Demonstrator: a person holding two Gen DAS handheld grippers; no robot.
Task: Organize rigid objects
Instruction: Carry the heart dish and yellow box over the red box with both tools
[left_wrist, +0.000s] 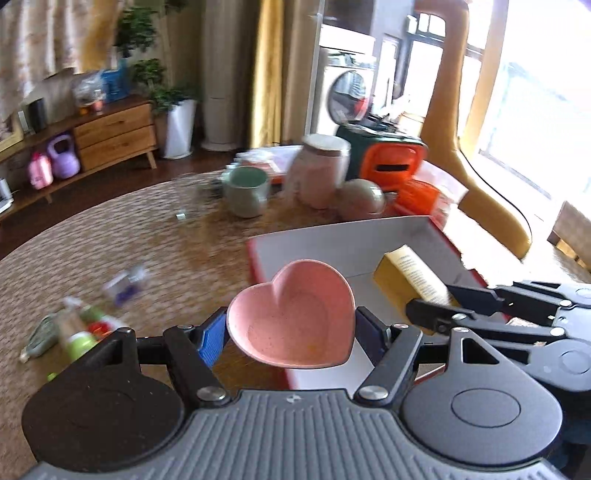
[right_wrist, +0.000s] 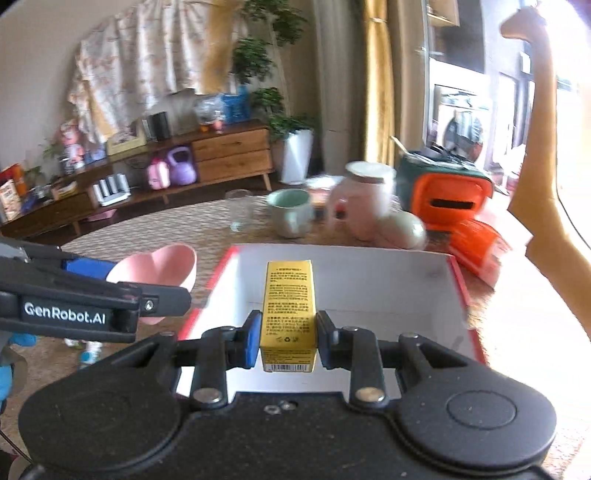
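Over box (right_wrist: 406, 280), right hand-held gripper (right_wrist: 288, 338) clamping yellow carton (right_wrist: 289, 295)

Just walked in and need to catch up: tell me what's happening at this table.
A person is tidying with two handheld grippers. The left gripper grips a pink heart-shaped dish; the right gripper clamps a yellow carton. Both hover over the open red-edged box, nothing dropped in yet.

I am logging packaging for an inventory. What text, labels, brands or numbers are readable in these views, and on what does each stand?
"GenRobot.AI": white lettering on the side of the black left gripper, seen from the right wrist.
Small yellow cardboard box held in the right gripper: dense black print and a barcode, too small to read.
Orange and green bag: no legible text.
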